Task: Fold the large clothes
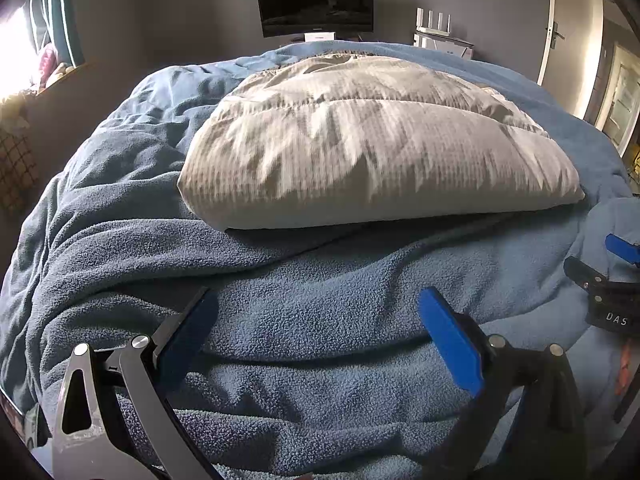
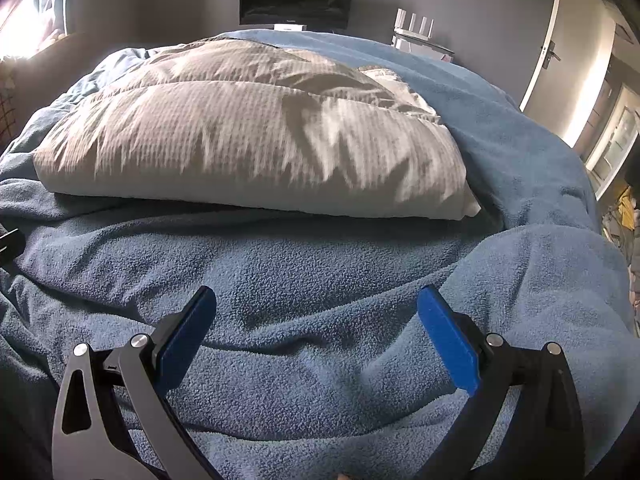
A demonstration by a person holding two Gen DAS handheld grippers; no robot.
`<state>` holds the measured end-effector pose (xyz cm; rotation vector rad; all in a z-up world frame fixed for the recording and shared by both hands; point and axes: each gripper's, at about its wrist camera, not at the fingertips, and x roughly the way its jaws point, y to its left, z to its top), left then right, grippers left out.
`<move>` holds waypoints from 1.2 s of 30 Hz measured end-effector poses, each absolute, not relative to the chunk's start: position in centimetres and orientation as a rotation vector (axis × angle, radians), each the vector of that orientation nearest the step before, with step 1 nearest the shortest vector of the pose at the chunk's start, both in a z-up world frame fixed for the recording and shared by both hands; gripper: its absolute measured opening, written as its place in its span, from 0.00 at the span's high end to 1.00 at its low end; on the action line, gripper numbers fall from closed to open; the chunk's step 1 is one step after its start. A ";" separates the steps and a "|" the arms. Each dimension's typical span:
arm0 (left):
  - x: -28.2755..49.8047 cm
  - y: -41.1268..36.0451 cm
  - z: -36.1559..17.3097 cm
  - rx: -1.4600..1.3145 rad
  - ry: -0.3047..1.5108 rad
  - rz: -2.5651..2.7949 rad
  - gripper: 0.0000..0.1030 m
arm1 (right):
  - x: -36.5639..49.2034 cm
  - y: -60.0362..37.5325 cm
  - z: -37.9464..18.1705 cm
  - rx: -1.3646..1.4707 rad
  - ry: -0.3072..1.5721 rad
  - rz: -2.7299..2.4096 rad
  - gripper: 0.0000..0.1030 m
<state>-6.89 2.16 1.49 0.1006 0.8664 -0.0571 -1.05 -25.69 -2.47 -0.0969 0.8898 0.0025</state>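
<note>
A large grey-beige padded garment point(image 1: 360, 140) lies folded into a thick rectangle on a blue fleece blanket point(image 1: 320, 320); it also shows in the right wrist view point(image 2: 248, 132) on the same blanket point(image 2: 320, 280). My left gripper point(image 1: 318, 308) is open and empty, low over the blanket, a short way in front of the garment's near edge. My right gripper point(image 2: 316, 304) is open and empty too, in front of the near edge. The right gripper also shows at the right edge of the left wrist view point(image 1: 616, 280).
The blanket covers a bed. A dark monitor point(image 1: 316, 2) and a white router point(image 1: 434, 28) stand behind it by the grey wall. A bright window point(image 1: 20, 48) is at the left. A white door point(image 1: 568, 32) stands open at the right.
</note>
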 end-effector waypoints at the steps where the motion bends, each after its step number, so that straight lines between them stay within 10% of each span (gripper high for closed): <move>1: -6.9 2.1 1.5 0.101 0.867 -0.056 0.06 | -1.0 -25.7 -2.5 -0.096 0.890 0.002 0.07; 36: -6.8 1.9 0.9 0.098 0.886 -0.073 0.06 | -0.6 -25.6 -3.1 -0.137 0.899 -0.003 0.07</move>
